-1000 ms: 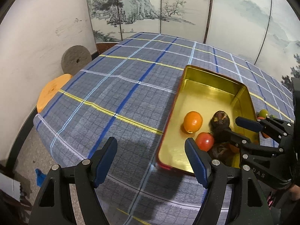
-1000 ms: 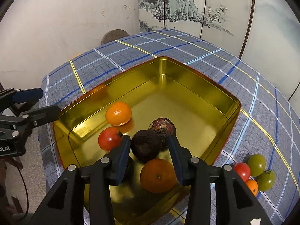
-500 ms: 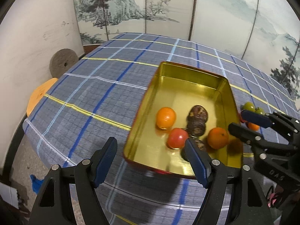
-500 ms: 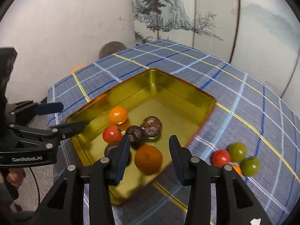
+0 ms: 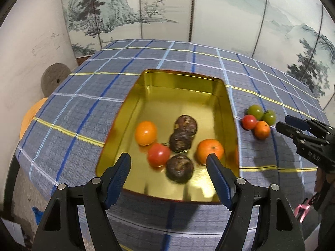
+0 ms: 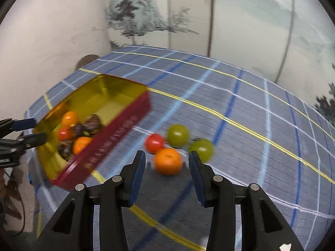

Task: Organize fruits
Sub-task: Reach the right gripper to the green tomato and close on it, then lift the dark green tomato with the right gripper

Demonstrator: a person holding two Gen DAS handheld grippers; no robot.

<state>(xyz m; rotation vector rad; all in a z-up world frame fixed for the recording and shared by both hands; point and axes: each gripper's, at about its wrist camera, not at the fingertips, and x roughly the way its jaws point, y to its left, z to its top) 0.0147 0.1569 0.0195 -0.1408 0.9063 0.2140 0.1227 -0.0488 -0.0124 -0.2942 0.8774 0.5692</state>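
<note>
The left tongs stand wide apart and hold nothing, their blue-padded tips low in the left wrist view, hanging over the near end of the gold tin. The right tongs are also parted and empty; in the right wrist view their tips frame a loose orange lying on the tabletop, without touching it.

The tin sits at the centre of the left wrist view on the blue plaid cloth. Inside it lie six fruits: an orange towards the left wall, a red tomato just below it, three dark wrinkled fruits in a rough line down the middle, and a second orange towards the right wall. From the right wrist view the tin's outside wall is red, at the left of the frame.

Outside the tin, to its right in the left wrist view, four small fruits cluster together on the cloth. In the right wrist view they sit at centre frame: a red tomato upper left of the loose orange, one green tomato above it and another green tomato to its right. This view is blurred.

A painted folding screen fills the top of the left wrist view.
</note>
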